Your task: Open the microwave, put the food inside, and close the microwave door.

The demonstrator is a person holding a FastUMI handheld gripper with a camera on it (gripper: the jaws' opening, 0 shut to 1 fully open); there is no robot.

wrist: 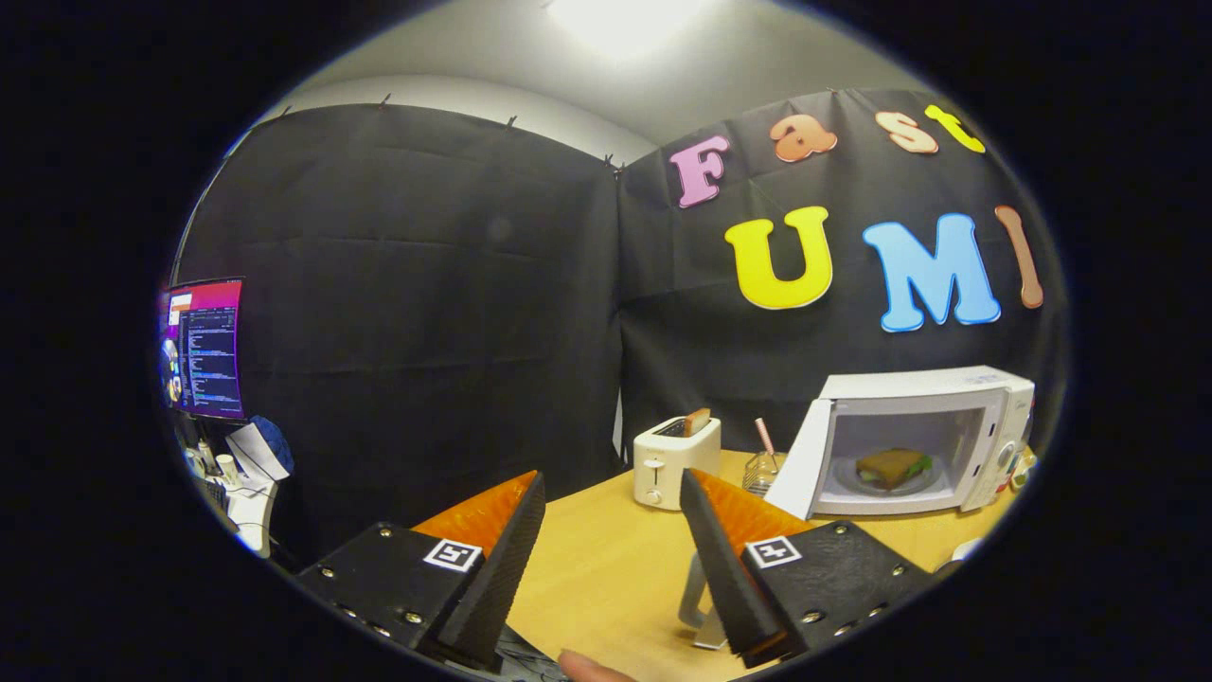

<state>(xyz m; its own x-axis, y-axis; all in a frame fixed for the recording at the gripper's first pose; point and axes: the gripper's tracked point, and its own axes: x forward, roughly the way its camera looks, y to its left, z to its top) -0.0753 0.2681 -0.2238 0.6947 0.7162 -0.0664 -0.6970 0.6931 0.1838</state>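
Note:
A white microwave point(933, 436) stands at the far right of the wooden table point(606, 568), well beyond my fingers and off to their right. Its door point(798, 459) is swung open to the left. Inside, a sandwich point(893, 467) lies on a plate on the turntable. My gripper point(613, 488) hangs above the table's near left part, open, with nothing between its fingers. It is far from the microwave.
A white toaster point(674, 459) with a slice of bread in its slot stands just beyond my right finger, left of the door. A small wire holder with a pink stick point(761, 464) sits between toaster and door. A lit monitor point(204, 348) and desk clutter lie off the table's left edge.

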